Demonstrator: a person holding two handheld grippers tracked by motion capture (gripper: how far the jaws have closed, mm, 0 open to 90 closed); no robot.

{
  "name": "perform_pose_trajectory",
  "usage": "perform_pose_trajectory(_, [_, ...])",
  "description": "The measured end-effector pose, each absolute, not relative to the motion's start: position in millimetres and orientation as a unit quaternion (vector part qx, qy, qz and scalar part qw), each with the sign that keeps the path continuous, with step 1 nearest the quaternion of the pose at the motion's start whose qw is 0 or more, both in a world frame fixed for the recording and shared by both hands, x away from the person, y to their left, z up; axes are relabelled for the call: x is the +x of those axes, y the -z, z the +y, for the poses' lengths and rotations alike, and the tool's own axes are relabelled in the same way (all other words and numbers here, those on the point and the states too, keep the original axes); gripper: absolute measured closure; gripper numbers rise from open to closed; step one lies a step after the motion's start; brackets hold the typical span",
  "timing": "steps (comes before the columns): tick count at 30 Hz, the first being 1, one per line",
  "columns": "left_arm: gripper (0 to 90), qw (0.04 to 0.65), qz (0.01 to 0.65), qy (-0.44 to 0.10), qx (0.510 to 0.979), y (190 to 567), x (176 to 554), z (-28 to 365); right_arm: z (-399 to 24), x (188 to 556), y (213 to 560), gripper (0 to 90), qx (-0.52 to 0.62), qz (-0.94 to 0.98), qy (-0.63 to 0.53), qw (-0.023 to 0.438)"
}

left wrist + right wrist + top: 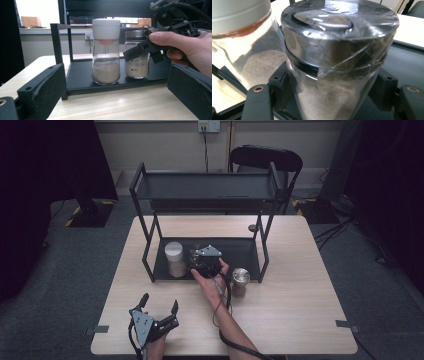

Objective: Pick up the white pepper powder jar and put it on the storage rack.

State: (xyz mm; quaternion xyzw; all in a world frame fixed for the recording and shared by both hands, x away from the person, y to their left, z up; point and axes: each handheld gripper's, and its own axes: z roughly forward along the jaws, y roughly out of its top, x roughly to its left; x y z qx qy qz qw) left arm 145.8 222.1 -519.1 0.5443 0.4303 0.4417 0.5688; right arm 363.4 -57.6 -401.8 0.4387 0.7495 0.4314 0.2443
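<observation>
Grey carpet, dark room, black chair [266,157] behind my pale wood table [300,320]. Black two-tier rack [205,195] holds white-capped jar [175,259]. My right gripper [204,262] clamps a metal-lidded jar [337,57] on its lower shelf. My left gripper [159,311] hovers, jaws apart. Third jar [240,281] stands just beside the rack.

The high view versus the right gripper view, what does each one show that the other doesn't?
Only the high view: the whole black rack on the table, a third jar standing on the table outside the rack, the chair, and the left hand-held gripper with jaws apart.

Only the right gripper view: clear wrap over the metal-lidded jar between its jaws.

Both: the white-lidded jar of powder beside it.
</observation>
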Motion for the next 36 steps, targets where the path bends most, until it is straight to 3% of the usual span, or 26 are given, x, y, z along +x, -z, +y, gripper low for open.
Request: perform_pose_trajectory(36, [1.5, 0.57, 0.43, -0.444, 0.541, 520.1, 144.9, 221.5, -55.0, 361.3, 404.9, 30.7, 0.437, 0.754, -0.422, 0.251])
